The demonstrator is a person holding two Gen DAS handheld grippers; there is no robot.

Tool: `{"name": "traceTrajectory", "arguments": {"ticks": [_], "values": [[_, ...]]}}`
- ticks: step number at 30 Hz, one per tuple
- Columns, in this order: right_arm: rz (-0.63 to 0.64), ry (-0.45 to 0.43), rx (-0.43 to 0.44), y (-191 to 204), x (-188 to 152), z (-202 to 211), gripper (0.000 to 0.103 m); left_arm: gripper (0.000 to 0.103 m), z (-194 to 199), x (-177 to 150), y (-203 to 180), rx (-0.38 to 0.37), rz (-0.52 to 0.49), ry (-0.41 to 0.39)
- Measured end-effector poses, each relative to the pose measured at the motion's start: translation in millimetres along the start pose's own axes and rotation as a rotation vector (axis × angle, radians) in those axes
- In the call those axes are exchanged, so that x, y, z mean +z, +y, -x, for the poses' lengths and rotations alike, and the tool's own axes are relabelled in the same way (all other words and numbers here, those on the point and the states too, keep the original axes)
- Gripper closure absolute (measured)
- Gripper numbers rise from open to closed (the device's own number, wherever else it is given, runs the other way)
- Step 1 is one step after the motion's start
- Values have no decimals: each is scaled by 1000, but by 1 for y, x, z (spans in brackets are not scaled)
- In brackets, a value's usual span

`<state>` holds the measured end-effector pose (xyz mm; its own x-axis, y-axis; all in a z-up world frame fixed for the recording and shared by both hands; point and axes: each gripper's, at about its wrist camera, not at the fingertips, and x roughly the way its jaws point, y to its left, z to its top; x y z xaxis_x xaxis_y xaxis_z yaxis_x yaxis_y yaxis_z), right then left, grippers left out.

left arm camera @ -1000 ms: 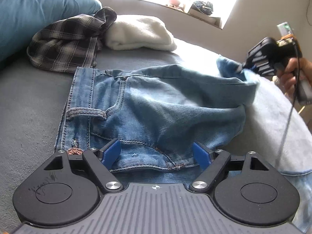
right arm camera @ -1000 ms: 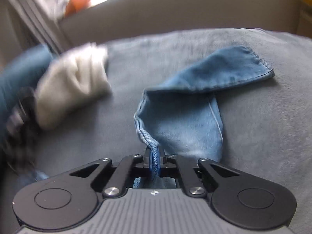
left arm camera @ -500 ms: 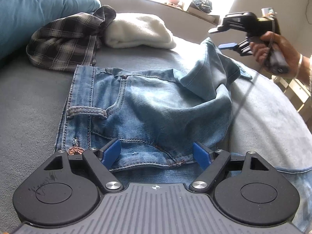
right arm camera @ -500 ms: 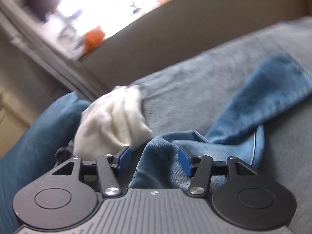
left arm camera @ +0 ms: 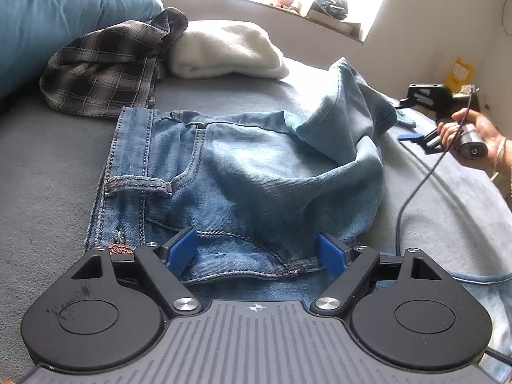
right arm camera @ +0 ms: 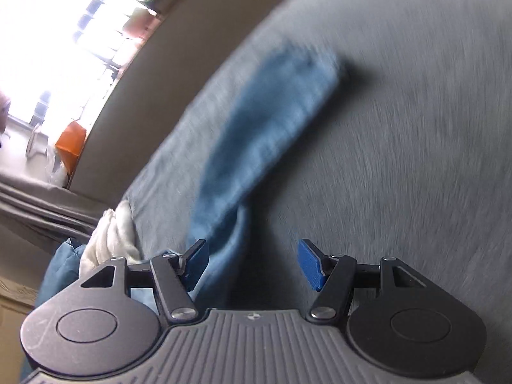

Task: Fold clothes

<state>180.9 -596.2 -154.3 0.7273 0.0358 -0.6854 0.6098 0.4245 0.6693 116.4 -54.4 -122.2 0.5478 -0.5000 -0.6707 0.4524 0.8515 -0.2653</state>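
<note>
Both hand-held grippers open, left (left arm camera: 256, 252) over faded blue denim jeans (left arm camera: 243, 172), right (right arm camera: 252, 262) free; regrip bunched far-right leg, lay flat.

Faded blue jeans (left arm camera: 243, 176), dark plaid shirt (left arm camera: 105, 73), cream towel (left arm camera: 224, 51), grey blanket (left arm camera: 48, 160).

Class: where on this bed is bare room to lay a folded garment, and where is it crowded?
Free: grey blanket left of the jeans, below the plaid shirt; also right of the jeans. Crowded: the back, with shirt, white sweater and blue pillow.
</note>
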Motion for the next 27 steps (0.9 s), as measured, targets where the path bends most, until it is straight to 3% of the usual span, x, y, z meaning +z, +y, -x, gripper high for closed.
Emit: {"name": "traceTrajectory", "arguments": {"ticks": [6,8,9,10,14,19,24,27], "values": [[113,-31,8,16,-10,-34,43,21,-1,2,0,-2,4,17],[137,-40,5,23,-10,-42,59,21,-1,1,0,0,1,19],[168,-37,-8,28,-11,-45,84,21,-1,1,-1,2,-1,19],[199,-50,-7,33,-12,-42,99,21,-1,1,-1,4,-2,19],[245,-199,83,40,-18,6,100,21,-1,1,0,9,16,15],[223,-346,76,7,-29,107,100,21,-2,4,6,-5,64,15],[174,-399,-18,-44,-67,197,100,21,-4,4,6,-3,54,13],[181,-347,-111,-66,-94,213,100,21,-4,3,6,1,43,11]]}}
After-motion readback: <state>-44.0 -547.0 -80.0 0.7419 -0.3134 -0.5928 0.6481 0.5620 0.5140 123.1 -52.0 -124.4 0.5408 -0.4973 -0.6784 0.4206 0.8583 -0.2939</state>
